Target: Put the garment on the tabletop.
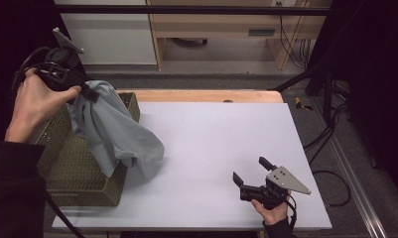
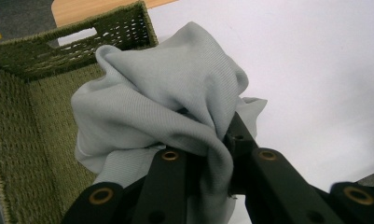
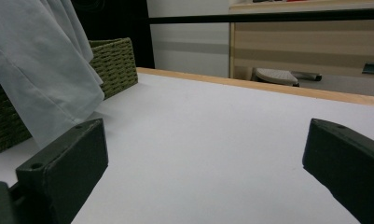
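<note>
One garment: a pale grey cloth is held above the woven basket, hem draped on the tabletop.
Handling: judged soft, light, limp; best pinched at a bunched fold.
Left gripper: clenched on the cloth.
Right gripper: released, jaws spread, low on the tabletop.

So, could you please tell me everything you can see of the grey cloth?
The grey cloth is a pale grey-blue, finely ribbed knit, soft and crumpled into folds. The left tongs are shut on a bunch near its top and hold it raised, so it hangs over the near-right corner of the green woven basket. Its lower part drapes over the basket's rim and down toward the white table. The right tongs are open, well apart from it.
</note>
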